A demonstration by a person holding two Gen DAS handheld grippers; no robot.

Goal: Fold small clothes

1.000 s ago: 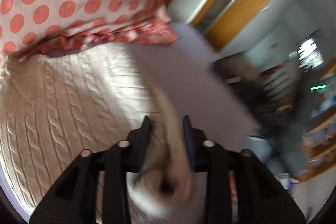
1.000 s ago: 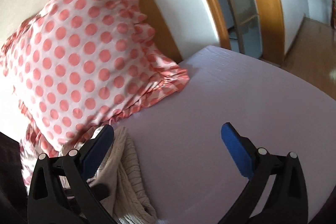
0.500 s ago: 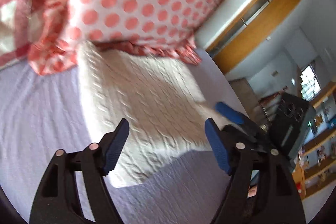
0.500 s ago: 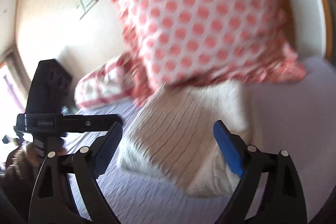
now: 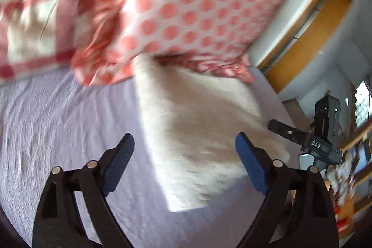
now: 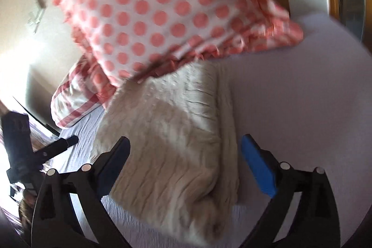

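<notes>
A cream cable-knit sweater (image 5: 197, 127) lies folded on the lilac bed sheet (image 5: 65, 131), its far edge under a polka-dot pillow. It also shows in the right wrist view (image 6: 172, 143). My left gripper (image 5: 184, 150) is open and empty, hovering above the sweater's near part. My right gripper (image 6: 183, 155) is open and empty above the sweater's near end. The right gripper's body shows at the right of the left wrist view (image 5: 320, 138); the left gripper's body shows at the left of the right wrist view (image 6: 25, 150).
A white pillow with coral dots (image 6: 162, 8) leans over the sweater's far edge. A red-striped pillow (image 6: 72, 106) lies to its left. A wooden door frame (image 5: 309, 38) and shelves stand beyond the bed's right edge.
My left gripper has let go of the sweater and opened. Both grippers have pulled back from it, and the sweater now lies folded on the sheet.
</notes>
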